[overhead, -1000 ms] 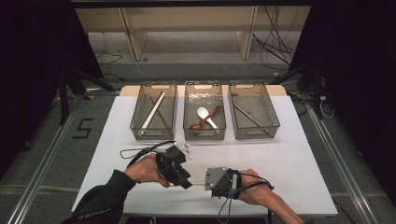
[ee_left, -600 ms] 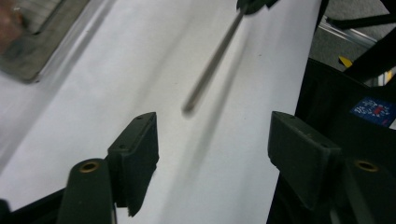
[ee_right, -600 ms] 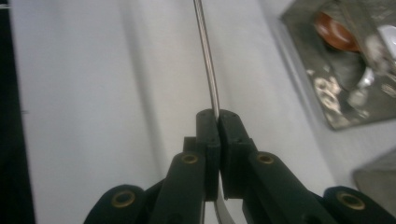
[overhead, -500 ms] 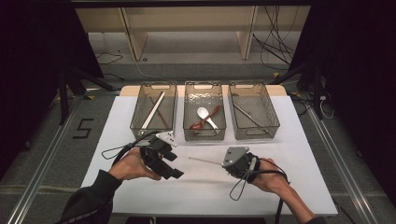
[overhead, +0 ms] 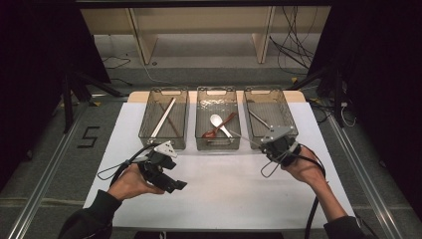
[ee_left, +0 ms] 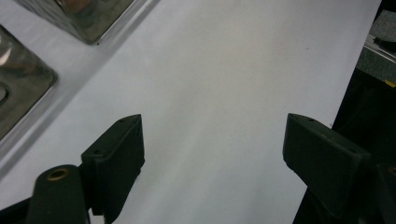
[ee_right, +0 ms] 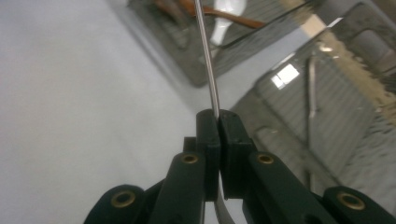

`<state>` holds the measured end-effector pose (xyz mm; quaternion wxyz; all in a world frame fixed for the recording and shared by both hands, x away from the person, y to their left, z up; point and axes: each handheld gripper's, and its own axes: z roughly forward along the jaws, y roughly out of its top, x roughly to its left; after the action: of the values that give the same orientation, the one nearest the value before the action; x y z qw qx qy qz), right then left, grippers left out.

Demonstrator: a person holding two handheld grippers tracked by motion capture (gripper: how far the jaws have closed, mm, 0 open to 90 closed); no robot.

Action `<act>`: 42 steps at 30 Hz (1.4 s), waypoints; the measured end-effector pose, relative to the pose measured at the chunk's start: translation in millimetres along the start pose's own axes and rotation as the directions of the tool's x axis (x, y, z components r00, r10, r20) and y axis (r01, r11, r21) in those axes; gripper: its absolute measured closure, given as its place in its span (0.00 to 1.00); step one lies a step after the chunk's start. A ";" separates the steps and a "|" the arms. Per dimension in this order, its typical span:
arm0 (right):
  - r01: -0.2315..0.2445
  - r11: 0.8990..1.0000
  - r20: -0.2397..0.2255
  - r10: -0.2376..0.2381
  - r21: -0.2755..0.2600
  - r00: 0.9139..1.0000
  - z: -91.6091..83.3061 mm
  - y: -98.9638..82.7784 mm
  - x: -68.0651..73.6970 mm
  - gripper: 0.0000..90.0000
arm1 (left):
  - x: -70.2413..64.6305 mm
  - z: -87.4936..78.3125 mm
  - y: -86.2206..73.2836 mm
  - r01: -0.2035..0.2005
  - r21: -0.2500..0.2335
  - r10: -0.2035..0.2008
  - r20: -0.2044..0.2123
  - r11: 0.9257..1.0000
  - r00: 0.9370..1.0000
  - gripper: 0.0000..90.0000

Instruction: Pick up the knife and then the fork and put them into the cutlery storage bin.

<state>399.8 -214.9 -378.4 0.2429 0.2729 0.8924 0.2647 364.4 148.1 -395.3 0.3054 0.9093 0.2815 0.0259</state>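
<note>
Right gripper (ee_right: pixel 218 122): jaws pressed together on a thin metal utensil handle (ee_right: pixel 207 60), which runs straight out from between the pads toward the bins; a flatter end of it shows below the jaws, too blurred to say which kind of utensil it is. In the high view the right gripper (overhead: pixel 268 145) is held at the near edge of the right bin (overhead: pixel 288 130), and the utensil handle (overhead: pixel 244 139) points leftward across the gap toward the middle bin (overhead: pixel 201 130). The middle bin holds a white spoon (overhead: pixel 218 122) and a brown spoon (overhead: pixel 219 127); the right bin holds one metal piece (overhead: pixel 259 119), and the left bin (overhead: pixel 145 130) holds long sticks (overhead: pixel 163 118). Left gripper (ee_left: pixel 212 149): jaws have just been opening and stand wide apart, nothing between them, bare white table (ee_left: pixel 224 74) beneath. In the high view the left gripper (overhead: pixel 171 181) sits over the table in front of the left bin, well apart from the right gripper.
</note>
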 end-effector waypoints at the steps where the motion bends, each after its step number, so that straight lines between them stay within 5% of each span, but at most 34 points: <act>1: -0.012 1.000 0.011 0.012 -0.002 1.000 -0.4 2.4 -5.0 0.99 | -0.2 1.1 -1.9 0.007 -0.003 -0.007 -0.004 1.000 1.000 0.21; 9: -0.119 0.993 0.088 0.118 0.002 0.989 0.9 22.9 -49.6 0.99 | 0.2 -1.4 -14.2 0.017 -0.034 -0.018 -0.033 0.999 0.999 0.18; 16: -0.169 0.984 0.122 0.162 0.048 0.979 18.0 33.9 -72.8 0.98 | 2.4 -3.6 -20.9 0.025 -0.044 -0.027 -0.054 0.999 0.998 0.17; 24: -0.259 0.962 0.137 0.247 0.081 0.959 43.1 33.0 -90.2 0.98 | 0.5 -0.6 -25.0 0.025 -0.041 -0.028 -0.070 0.999 0.997 0.17; 32: -0.350 0.929 0.174 0.327 0.121 0.929 62.0 27.4 -101.7 0.98 | 3.9 -3.5 -30.2 0.043 -0.063 -0.049 -0.090 0.997 0.995 0.17; 39: -0.382 0.914 0.191 0.354 0.137 0.916 68.7 23.2 -104.3 0.98 | 4.8 -5.2 -32.9 0.047 -0.065 -0.053 -0.093 0.997 0.994 0.17; 42: -0.377 0.915 0.190 0.349 0.142 0.918 73.4 22.8 -102.1 0.98 | 4.2 -5.7 -32.8 0.048 -0.073 -0.055 -0.092 0.996 0.994 0.17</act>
<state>525.3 -236.6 -389.5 0.2355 0.4751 0.8233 0.2025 350.5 174.9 -410.0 0.3245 0.8881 0.3176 0.0707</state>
